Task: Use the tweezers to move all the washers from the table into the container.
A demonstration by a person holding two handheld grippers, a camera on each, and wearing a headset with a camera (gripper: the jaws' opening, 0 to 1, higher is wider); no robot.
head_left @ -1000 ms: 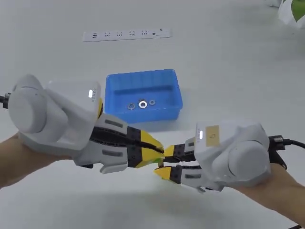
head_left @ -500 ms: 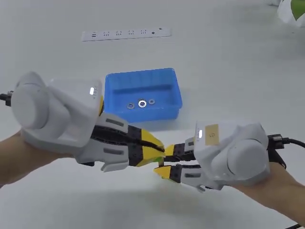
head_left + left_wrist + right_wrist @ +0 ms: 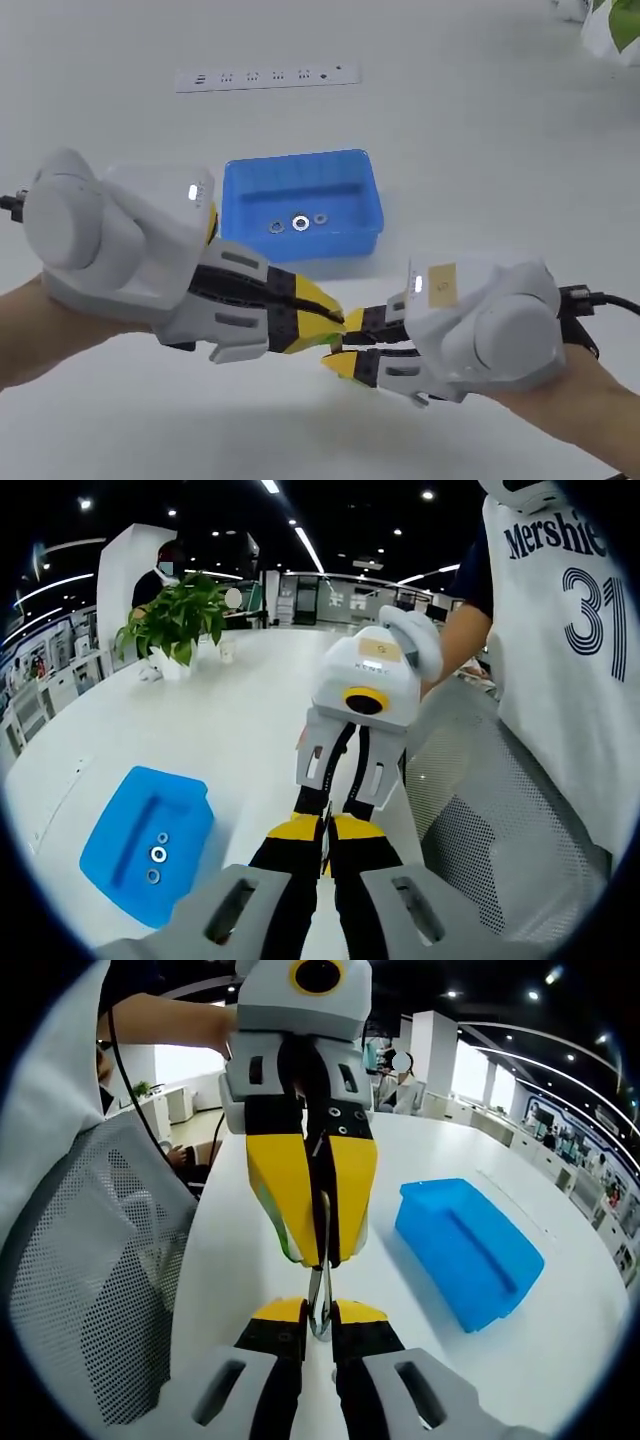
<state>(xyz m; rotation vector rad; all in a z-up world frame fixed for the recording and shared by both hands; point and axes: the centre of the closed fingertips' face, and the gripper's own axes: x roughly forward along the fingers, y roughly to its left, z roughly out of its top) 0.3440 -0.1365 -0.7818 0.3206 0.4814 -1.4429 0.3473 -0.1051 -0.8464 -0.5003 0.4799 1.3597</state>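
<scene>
The blue container [image 3: 300, 160] sits on the white table and holds three washers [image 3: 300, 222]; it also shows in the left gripper view [image 3: 120, 820] with its washers [image 3: 158, 854]. In front of it, my left gripper [image 3: 335, 325] and right gripper [image 3: 335, 358] meet tip to tip just above the table. The right gripper view shows the thin metal tweezers [image 3: 320, 1285] running from the left gripper's shut yellow jaws [image 3: 320, 1250] down into my right gripper [image 3: 318, 1315], whose jaws close on the looped end. The container [image 3: 470, 1250] lies to the right there.
A white power strip [image 3: 268, 76] lies at the far side of the table. A potted plant [image 3: 175, 620] stands at a far corner. A mesh chair [image 3: 90, 1260] and the person's jersey [image 3: 560, 630] are behind the grippers.
</scene>
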